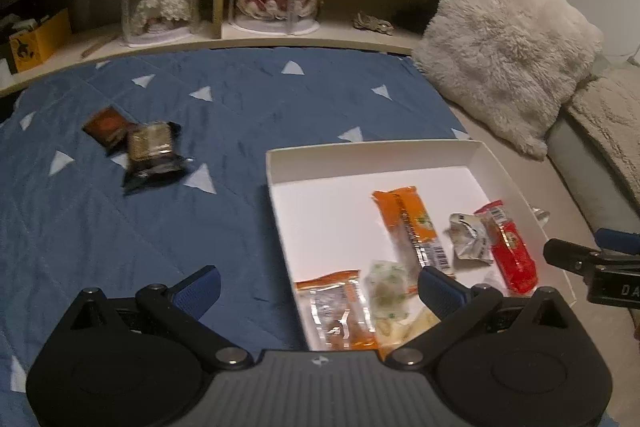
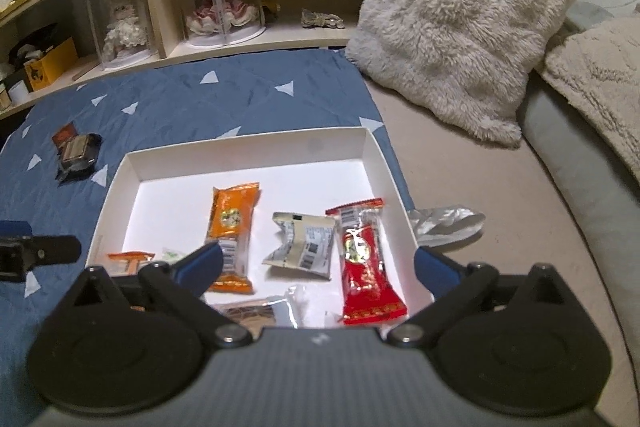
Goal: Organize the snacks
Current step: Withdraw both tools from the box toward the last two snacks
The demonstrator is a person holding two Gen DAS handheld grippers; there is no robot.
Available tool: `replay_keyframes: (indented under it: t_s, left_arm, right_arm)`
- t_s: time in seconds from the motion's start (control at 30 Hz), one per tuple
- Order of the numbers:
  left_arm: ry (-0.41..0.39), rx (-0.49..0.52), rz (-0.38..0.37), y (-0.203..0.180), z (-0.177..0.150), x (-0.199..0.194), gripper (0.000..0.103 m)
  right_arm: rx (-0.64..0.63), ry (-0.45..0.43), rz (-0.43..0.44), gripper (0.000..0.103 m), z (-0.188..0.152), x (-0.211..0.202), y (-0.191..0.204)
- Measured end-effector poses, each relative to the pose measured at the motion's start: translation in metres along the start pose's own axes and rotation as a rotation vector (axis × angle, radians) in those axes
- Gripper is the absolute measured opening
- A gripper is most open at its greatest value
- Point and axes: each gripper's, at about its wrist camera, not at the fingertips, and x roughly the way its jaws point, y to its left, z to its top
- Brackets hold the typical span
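Blue bedding (image 1: 168, 227) with pale triangles is spread under everything, and a wooden shelf (image 1: 224, 39) is seen behind it. The left gripper (image 1: 318, 287) is held low, with its blue fingers wide apart and nothing between them. One finger is over the bedding and the other is over the near corner of the white box (image 1: 276, 171). The right gripper (image 2: 316, 263) is also spread wide and holds nothing; it is held over the near edge of the box.

Inside the box, an orange snack pack (image 2: 232, 223), a crumpled white pack (image 2: 304, 243) and a red snack pack (image 2: 364, 259) are laid side by side. More small packs (image 1: 344, 307) are seen at the near end. Two dark snack packs (image 1: 148, 151) are left on the bedding, well apart from the box, one partly on top of the other. A silver wrapper (image 2: 444, 223) is seen just beside the box on its right. A fluffy white pillow (image 2: 460, 15) is propped further back.
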Motion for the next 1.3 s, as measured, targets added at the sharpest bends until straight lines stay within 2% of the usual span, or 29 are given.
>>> replay_keyframes:
  t_s: [0.23,0.77,1.0,1.3]
  left_arm:
    - [-0.016,-0.014,0.045,0.03,0.0,-0.012,0.103]
    - [-0.054,-0.116,0.126,0.118,-0.008,-0.035,0.103]
    - [-0.076,-0.172,0.145,0.157,-0.011,-0.037,0.103]
    - [-0.107,-0.231,0.208,0.201,-0.005,-0.03,0.103]
  right_arm:
    - [0.003,-0.015,0.036,0.102,0.007,-0.003,0.02]
    - [-0.085,-0.022,0.089,0.102,0.014,0.011,0.093]
    - [-0.109,-0.053,0.148,0.102,0.019,0.023,0.132]
    - [-0.112,-0.11,0.224,0.103,0.023,0.044,0.177]
